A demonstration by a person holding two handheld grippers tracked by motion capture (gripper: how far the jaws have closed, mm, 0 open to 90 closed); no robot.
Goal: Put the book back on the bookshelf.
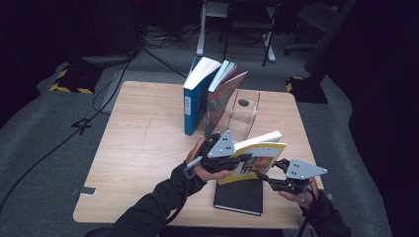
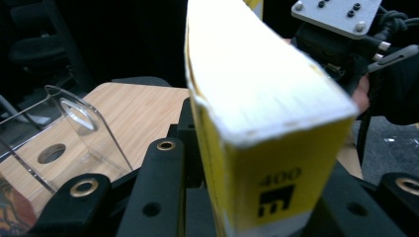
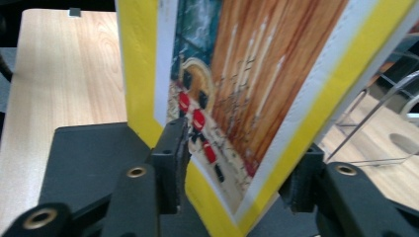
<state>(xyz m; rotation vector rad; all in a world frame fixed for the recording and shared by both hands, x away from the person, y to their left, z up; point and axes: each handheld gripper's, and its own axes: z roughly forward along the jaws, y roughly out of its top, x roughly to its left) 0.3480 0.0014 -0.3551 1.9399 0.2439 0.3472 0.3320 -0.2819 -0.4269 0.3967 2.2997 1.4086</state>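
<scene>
Yellow book (image 1: 254,162) held up, L tongs (image 1: 236,160) gripping

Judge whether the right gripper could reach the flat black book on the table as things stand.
Probably not yet: the right gripper has the thick yellow paperback book between its jaws, above the flat black book.

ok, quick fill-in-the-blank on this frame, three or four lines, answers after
1. The book held up between the two grippers has a ____ cover border.
2. Under it, flat on the table, lies a ____ book.
3. Beside the two upright books stands a clear ____ bookend.
4. The left gripper has the lifted book's ____ end between its jaws.

Answers: yellow; black; plastic; spine
</scene>
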